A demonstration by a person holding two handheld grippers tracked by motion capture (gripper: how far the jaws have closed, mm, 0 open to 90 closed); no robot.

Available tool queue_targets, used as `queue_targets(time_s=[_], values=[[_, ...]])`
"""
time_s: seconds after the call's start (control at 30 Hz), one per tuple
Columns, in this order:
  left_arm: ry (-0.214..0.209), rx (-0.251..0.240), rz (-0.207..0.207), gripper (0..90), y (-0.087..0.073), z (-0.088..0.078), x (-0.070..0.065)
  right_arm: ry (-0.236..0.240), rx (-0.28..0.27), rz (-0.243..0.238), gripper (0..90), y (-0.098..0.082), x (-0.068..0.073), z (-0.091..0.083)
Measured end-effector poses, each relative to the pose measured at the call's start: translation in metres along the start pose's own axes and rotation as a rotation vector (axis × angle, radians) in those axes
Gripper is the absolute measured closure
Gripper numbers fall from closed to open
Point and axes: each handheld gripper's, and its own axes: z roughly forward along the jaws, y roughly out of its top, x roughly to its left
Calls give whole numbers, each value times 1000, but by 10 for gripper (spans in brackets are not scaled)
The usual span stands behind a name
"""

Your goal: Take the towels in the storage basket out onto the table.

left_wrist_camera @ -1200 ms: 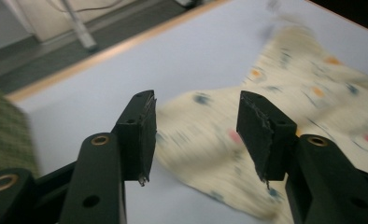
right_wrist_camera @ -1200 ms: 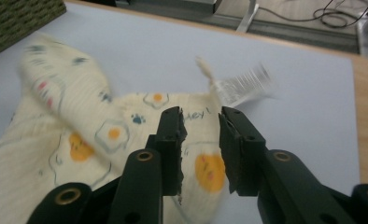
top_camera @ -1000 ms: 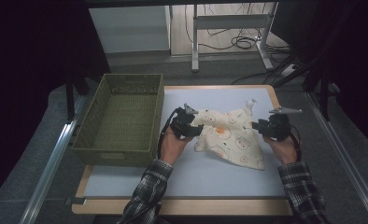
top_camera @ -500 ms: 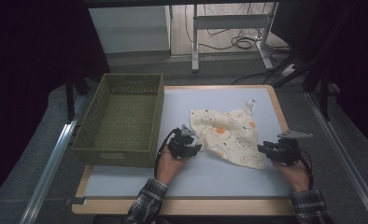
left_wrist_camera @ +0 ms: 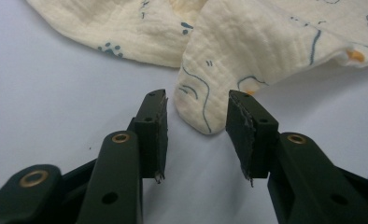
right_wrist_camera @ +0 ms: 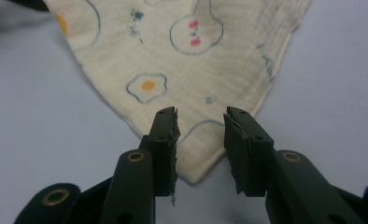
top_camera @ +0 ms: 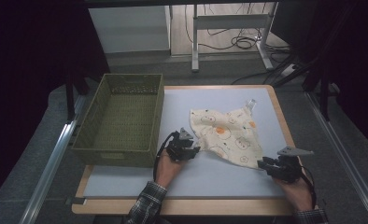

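One cream cloth [top_camera: 227,135], printed with little fried eggs and round faces, lies spread on the pale worktop [top_camera: 210,175], right of centre in the high view, and both sets of tongs are at its near edge. The left tongs [top_camera: 194,150] sit at the cloth's lower left corner; in the left gripper view that folded corner [left_wrist_camera: 205,105] pokes in between the two black jaws, which stand apart on either side of it, the pads clear of the fabric. They have just been closing, but they are released for now, nothing pinched. Over to the lower right of the high view, the right tongs [top_camera: 261,163] meet the cloth's pointed lower tip. In the right gripper view that tip [right_wrist_camera: 198,158] runs down between the jaws, a gap showing on both sides, the fabric lying flat on the worktop under them. These jaws have also been closing a little, and they too are unclenched, gripping nothing. A tiny tab [top_camera: 251,103] sticks out from the cloth's far upper corner. Further out, an olive-green basket [top_camera: 121,149] stands on the left part of the worktop, just beside the left hand [top_camera: 166,168], well apart from the cloth. The right hand [top_camera: 296,189] rests low at the lower right, plaid cuffs showing at the bottom edge of the frame.
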Motion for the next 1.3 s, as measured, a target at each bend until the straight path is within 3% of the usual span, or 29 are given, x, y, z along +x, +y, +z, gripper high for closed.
queue_targets(time_s=[0.1, 0.17, 0.2, 0.27, 0.47, 0.57, 0.63, 0.93, 1.3], values=[[-3, 1, 11, 646, 1, 5, -2, -23, -16, -9, 672, -5, 2, 1], [-44, 2, -4, 799, 2, 6, -3, -60, -27, -20, 764, -8, 5, 1], [-42, 7, -2, 843, 3, 6, -5, -58, -28, -18, 832, -9, 6, 0], [-51, 16, 0, 866, 3, 3, -6, -30, -29, -3, 866, -10, 5, -1], [-68, -16, -19, 864, -1, -27, -8, -43, -42, -16, 871, -6, 5, -13], [-80, -33, -40, 860, -8, -45, -12, -44, -57, -17, 870, -5, 3, -22], [-78, -26, -30, 859, -15, -53, -19, -33, -61, -5, 869, -6, 1, -26], [-83, 0, -4, 858, -40, -73, -36, 8, -51, 1, 862, -21, 8, -36], [-100, 16, -20, 859, -73, -88, -48, 41, -50, -24, 856, -36, 24, -36]])
